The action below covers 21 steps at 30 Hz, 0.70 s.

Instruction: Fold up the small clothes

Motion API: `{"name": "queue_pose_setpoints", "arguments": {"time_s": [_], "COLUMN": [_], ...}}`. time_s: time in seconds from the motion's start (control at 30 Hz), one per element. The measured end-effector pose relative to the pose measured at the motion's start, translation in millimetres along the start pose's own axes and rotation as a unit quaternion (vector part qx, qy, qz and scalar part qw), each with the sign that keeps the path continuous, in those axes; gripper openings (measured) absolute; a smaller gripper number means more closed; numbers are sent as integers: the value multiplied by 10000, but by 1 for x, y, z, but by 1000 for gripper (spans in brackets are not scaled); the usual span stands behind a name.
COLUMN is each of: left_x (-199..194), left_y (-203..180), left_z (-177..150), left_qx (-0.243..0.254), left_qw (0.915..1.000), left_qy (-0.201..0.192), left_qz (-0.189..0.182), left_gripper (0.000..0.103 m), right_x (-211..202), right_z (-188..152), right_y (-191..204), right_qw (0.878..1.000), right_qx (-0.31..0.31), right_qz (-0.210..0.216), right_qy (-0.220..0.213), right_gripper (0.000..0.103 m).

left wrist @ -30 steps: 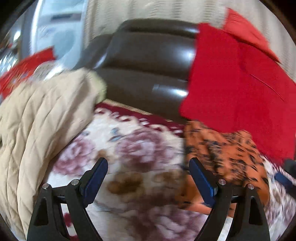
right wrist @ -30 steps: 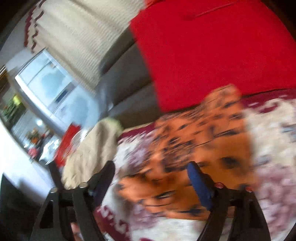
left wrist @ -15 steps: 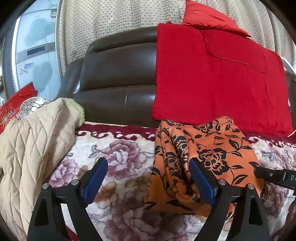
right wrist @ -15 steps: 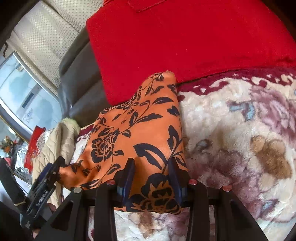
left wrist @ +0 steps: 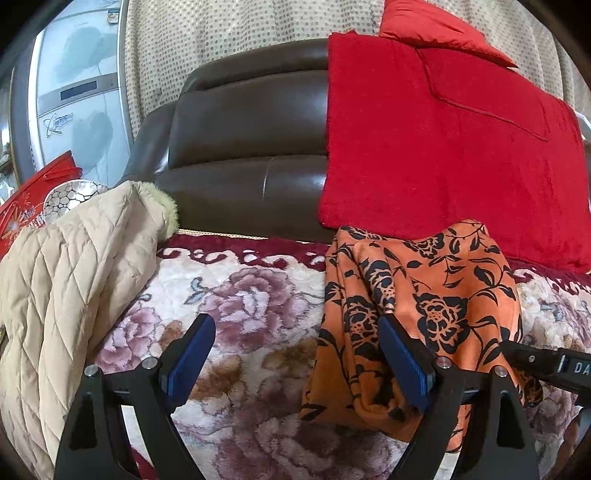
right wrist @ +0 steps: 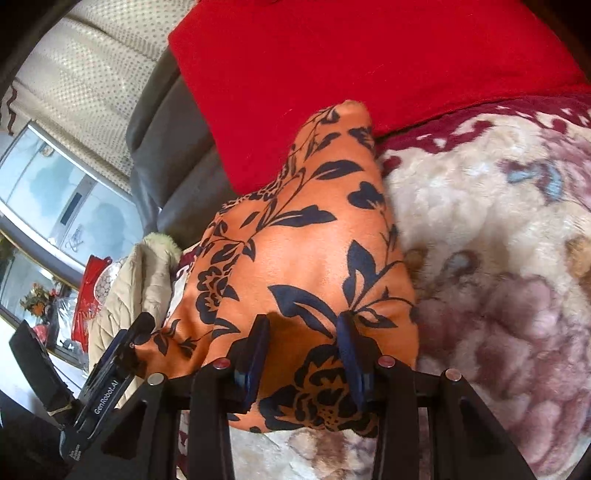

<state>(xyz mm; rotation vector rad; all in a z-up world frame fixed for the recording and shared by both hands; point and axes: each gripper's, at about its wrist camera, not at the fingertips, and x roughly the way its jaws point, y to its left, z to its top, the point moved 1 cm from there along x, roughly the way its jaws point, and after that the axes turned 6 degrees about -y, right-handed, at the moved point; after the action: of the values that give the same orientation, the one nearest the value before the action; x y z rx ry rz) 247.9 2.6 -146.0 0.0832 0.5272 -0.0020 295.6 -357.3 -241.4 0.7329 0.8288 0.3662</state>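
Observation:
An orange garment with a black flower print [left wrist: 436,302] lies bunched on a floral blanket [left wrist: 251,306]; it also fills the middle of the right wrist view [right wrist: 303,258]. My left gripper [left wrist: 295,362] is open and empty, with its right finger at the garment's left edge. My right gripper [right wrist: 303,347] has its fingers partly closed around a raised fold of the garment's near edge. Its body shows at the right edge of the left wrist view [left wrist: 554,365].
A beige quilted jacket [left wrist: 66,288] lies on the left of the blanket. A dark leather sofa back [left wrist: 243,147] stands behind, with a red blanket [left wrist: 443,147] draped over it and a red cushion [left wrist: 436,29] on top.
Both views swung from blurred motion to steady. The right gripper came down onto the garment's near edge and its fingers narrowed around a fold. The left gripper stayed open.

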Motion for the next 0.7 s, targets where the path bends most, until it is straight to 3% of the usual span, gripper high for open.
{"name": "queue_pose_setpoints", "arguments": {"time_s": [0.13,0.23,0.3,0.53,0.7], "left_x": [-5,-21,-25,8,22], "left_y": [6,10,1,-42,-34], "left_z": [7,17,20,1,-6], "left_qx": [-218,-559,-517,362,313], "left_qw": [9996,9971,9968,9988,9986], "left_qy": [-155,-487,-548,224,416], "left_qz": [52,-148,-269,-253,-134], "left_gripper": [90,90,90,90,92], "right_x": [9,8,7,4,5], "right_z": [1,3,3,1,1], "right_y": [9,13,16,19,17], "right_qw": [9996,9989,9982,9972,9975], "right_qx": [-247,-402,-509,-647,-622], "right_qz": [-105,-215,-288,-358,-321], "right_qy": [16,100,130,122,119], "right_gripper": [41,42,42,42,42]}}
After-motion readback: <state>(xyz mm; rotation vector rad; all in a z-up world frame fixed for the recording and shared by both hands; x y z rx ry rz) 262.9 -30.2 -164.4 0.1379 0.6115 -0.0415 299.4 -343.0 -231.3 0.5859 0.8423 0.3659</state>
